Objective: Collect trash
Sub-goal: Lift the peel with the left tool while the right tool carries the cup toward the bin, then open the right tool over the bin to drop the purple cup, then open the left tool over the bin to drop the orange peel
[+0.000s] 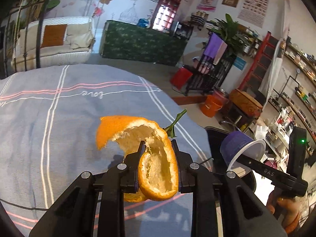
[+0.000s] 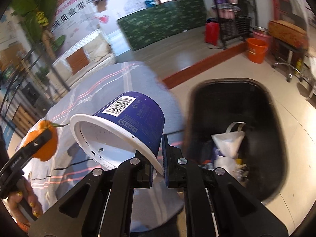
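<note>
In the left wrist view my left gripper (image 1: pixel 157 145) is shut on a large piece of orange peel (image 1: pixel 156 169) with a green stem (image 1: pixel 175 122), held above the blue-grey tablecloth (image 1: pixel 59 128). To its right the right gripper carries a purple cup (image 1: pixel 237 148). In the right wrist view my right gripper (image 2: pixel 154 154) is shut on the white rim of that purple cup (image 2: pixel 136 116), which lies tilted with its mouth toward the camera. The black trash bin (image 2: pixel 262 138) stands on the floor just right of the cup. The orange peel (image 2: pixel 44 138) shows at the left in the other gripper.
The bin holds a white paper cone (image 2: pixel 229 140) and other scraps. An orange bucket (image 2: pixel 256 50) and a red container (image 2: pixel 211 30) stand on the tiled floor beyond. A green-covered counter (image 1: pixel 142 43) and a white sofa (image 1: pixel 53 43) sit behind the table.
</note>
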Available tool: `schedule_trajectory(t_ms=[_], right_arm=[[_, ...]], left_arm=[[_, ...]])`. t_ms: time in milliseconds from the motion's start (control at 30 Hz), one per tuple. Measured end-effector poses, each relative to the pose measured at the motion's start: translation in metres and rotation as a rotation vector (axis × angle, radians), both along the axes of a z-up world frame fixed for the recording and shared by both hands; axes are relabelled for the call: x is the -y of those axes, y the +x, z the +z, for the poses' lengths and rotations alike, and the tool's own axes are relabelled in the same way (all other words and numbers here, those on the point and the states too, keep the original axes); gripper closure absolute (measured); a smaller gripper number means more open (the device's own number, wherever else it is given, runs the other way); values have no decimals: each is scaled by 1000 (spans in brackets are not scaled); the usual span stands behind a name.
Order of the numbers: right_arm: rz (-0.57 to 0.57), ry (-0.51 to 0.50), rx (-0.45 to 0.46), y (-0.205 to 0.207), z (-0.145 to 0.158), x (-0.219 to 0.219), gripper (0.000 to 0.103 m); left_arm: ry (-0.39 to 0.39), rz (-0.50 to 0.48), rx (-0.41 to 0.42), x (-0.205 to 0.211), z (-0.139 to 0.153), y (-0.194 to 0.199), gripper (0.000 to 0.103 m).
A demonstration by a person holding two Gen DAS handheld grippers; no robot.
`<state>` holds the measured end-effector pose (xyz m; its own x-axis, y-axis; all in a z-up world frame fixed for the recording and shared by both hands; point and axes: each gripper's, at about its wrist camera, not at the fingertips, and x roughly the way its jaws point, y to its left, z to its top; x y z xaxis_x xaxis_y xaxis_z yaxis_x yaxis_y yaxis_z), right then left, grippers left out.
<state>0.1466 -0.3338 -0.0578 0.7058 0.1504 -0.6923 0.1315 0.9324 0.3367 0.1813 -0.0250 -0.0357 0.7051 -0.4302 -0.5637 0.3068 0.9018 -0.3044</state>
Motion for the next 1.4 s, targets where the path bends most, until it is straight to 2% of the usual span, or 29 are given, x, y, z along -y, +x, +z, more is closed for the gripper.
schedule_trajectory(t_ms=[300, 633, 700, 733, 800, 833, 867, 1133, 1400], right_arm=[[-130, 3, -69, -13, -25, 57, 95], [-148, -9, -188, 11, -61, 78, 94], [-182, 14, -221, 14, -70, 86, 91], [-196, 39, -229, 15, -73, 91, 85], [-224, 66, -230, 13, -76, 96, 63], [-242, 54, -235, 11, -77, 97, 42], [-257, 39, -223, 7, -75, 97, 39], [-264, 38, -157, -14, -57, 95, 39], [-347, -47, -47, -42, -22, 108, 39]], left_arm=[[19, -120, 25, 45, 5, -5, 78], [43, -220, 36, 77, 1, -13, 78], [46, -235, 34, 82, 0, -14, 78], [50, -242, 34, 84, 0, -15, 78], [56, -250, 34, 87, -1, -16, 78], [58, -257, 33, 89, -1, -16, 78], [60, -262, 32, 90, -2, -15, 78], [62, -314, 31, 105, -2, -14, 78], [62, -418, 14, 134, -10, -15, 78]])
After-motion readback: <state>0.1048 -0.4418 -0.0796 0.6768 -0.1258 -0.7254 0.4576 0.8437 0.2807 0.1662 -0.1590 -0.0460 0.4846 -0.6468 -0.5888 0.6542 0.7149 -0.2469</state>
